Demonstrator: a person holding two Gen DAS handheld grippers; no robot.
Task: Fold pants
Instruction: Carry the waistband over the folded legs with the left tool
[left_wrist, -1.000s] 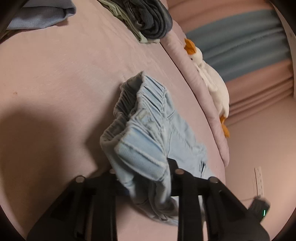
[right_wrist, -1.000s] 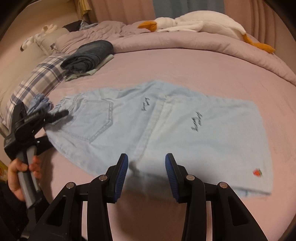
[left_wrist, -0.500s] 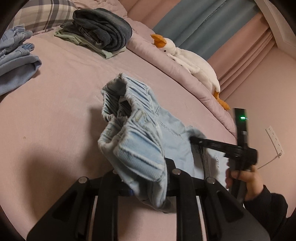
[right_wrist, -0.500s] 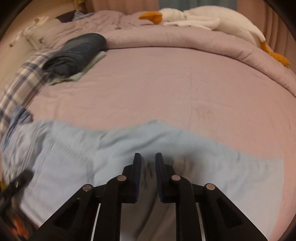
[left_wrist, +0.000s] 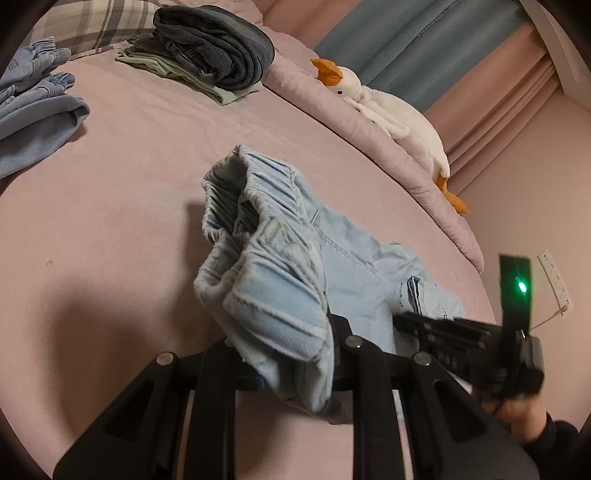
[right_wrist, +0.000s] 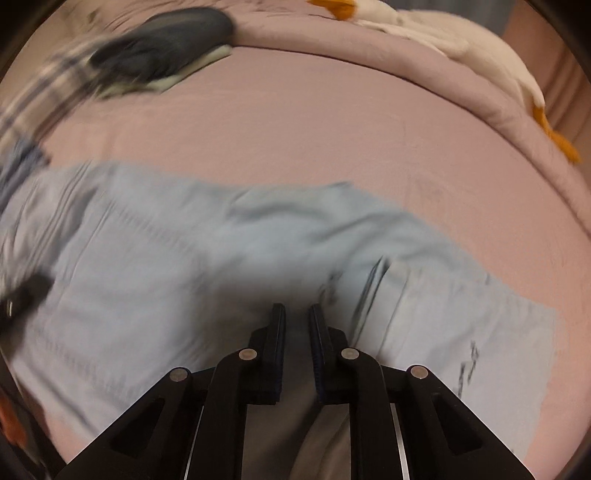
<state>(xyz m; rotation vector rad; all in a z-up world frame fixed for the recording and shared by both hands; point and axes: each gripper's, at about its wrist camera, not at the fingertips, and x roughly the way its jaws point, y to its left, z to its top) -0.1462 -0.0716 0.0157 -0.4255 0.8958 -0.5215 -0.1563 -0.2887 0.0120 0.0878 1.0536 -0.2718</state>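
Observation:
The light blue pants (left_wrist: 280, 266) lie on the pink bed; their ribbed waistband is bunched and lifted in my left gripper (left_wrist: 291, 354), which is shut on it. In the right wrist view the pants (right_wrist: 184, 258) spread blurred across the bed, with one fold raised near the crotch seam. My right gripper (right_wrist: 297, 317) is shut on the near edge of the pants at mid-length. The right gripper also shows in the left wrist view (left_wrist: 461, 332), low at the right, with a green light.
A stack of folded dark and green clothes (left_wrist: 210, 48) sits at the back by a plaid pillow (left_wrist: 96, 22). Blue garments (left_wrist: 33, 107) lie at the left. A white plush goose (left_wrist: 391, 118) lies on the rolled duvet along the far bed edge.
My right gripper went from open above the flat pants to shut on their near edge and now drags it. The left gripper has lifted the waistband and turned.

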